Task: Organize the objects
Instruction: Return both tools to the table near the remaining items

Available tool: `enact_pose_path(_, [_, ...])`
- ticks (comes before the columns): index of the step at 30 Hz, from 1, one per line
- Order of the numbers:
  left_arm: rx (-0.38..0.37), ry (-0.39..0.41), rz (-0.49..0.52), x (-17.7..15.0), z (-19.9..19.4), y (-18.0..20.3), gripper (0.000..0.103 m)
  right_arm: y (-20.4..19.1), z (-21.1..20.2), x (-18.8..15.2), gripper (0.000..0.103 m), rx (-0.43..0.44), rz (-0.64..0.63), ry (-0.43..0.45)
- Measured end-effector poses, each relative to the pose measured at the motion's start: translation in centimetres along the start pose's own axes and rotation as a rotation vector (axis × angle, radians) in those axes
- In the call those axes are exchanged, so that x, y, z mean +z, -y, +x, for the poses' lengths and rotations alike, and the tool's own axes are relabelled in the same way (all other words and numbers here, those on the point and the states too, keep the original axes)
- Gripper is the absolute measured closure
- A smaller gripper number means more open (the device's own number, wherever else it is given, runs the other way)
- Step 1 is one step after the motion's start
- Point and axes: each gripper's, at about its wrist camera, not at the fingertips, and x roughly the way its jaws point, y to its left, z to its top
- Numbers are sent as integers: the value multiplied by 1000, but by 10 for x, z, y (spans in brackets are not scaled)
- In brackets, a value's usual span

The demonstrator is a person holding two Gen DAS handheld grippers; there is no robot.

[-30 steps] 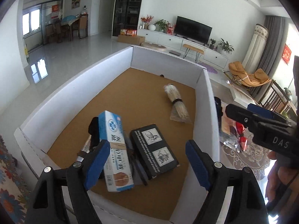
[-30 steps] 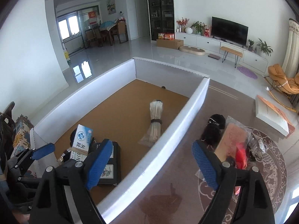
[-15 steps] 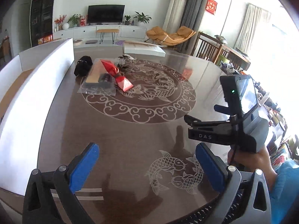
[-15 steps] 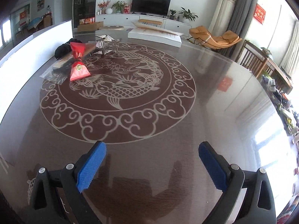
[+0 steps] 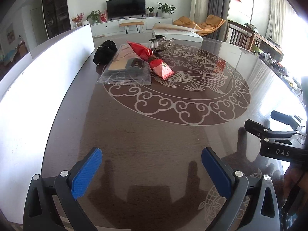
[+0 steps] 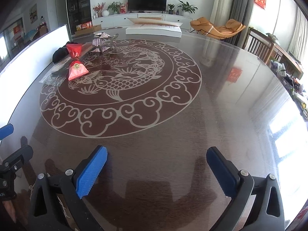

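Behind everything is a bright living room with a TV and an orange chair. From the left wrist view, the dark shiny counter with a fish drawing fills the picture. The left tool sits at the bottom with its blue pads wide apart and nothing between them; its jaws have just been opening. The things to tidy wait in the upper middle: a red packet lying on a clear bag, a black bundle beside it, and a shiny silver thing behind. A tall white wall runs down the left side. From the right wrist view, the right tool is also wide and empty, its jaws just opened, and the red packet sits in the upper left. I think the next job is reaching for one thing. Go slowly forward, keep away from the white wall, and use the big bare middle to move.
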Motion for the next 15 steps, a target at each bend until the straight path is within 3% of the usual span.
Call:
enact_pose_path(6, [-11, -32, -26, 1, 9, -6, 0, -1, 1, 0, 0, 13, 12, -7])
enact_pose_path(15, [20, -43, 12, 0, 13, 1, 0, 0, 0, 0, 0, 13, 12, -7])
